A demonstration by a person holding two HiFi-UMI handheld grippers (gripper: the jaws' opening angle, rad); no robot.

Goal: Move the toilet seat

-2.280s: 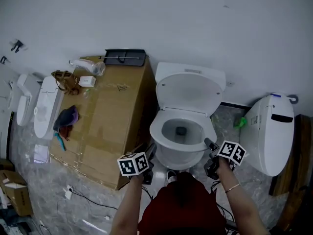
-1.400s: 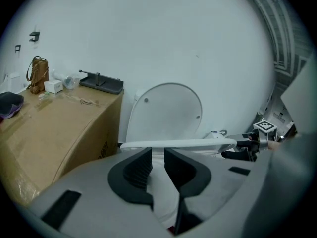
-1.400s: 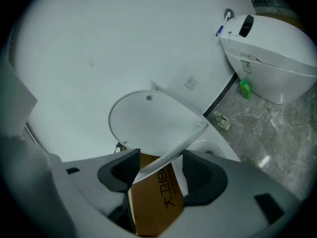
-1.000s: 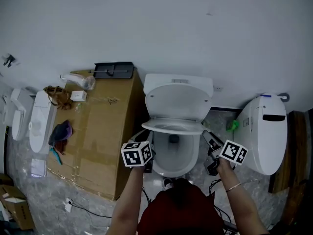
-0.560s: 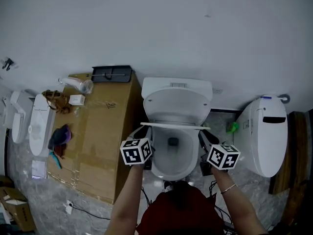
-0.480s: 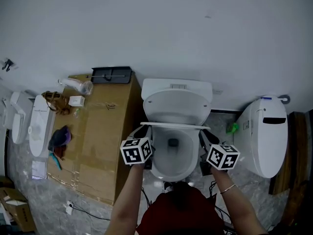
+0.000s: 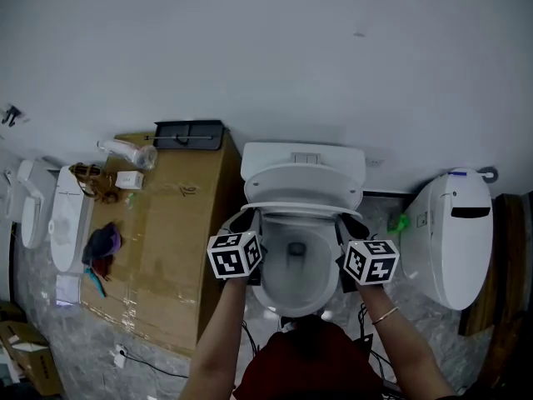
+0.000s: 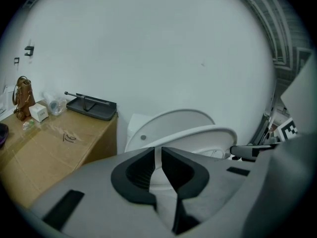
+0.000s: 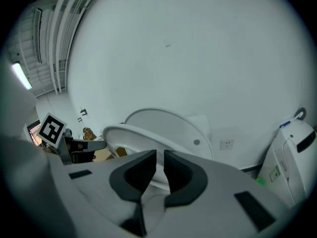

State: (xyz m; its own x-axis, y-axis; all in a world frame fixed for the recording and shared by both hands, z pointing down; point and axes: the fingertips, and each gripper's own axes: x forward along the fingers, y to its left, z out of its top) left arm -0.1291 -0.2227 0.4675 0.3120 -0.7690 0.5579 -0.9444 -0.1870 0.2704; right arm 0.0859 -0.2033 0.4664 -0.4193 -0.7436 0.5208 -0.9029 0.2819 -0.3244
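Toilet seat (image 7: pixel 301 209), half-raised: my left claw (image 7: pixel 246 220) and right claw (image 7: pixel 349 222), just closing, pinch its side edges; lid (image 7: pixel 304 180) close behind, cardboard box (image 7: pixel 166 223) crowds left.

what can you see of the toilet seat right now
The toilet seat is a glossy white ring, plastic by its look. It is tilted partway up with its front edge raised, between the bowl below and the upright lid behind. The left tool and the right tool each pinch one side edge, their jaws having just been closing on it.
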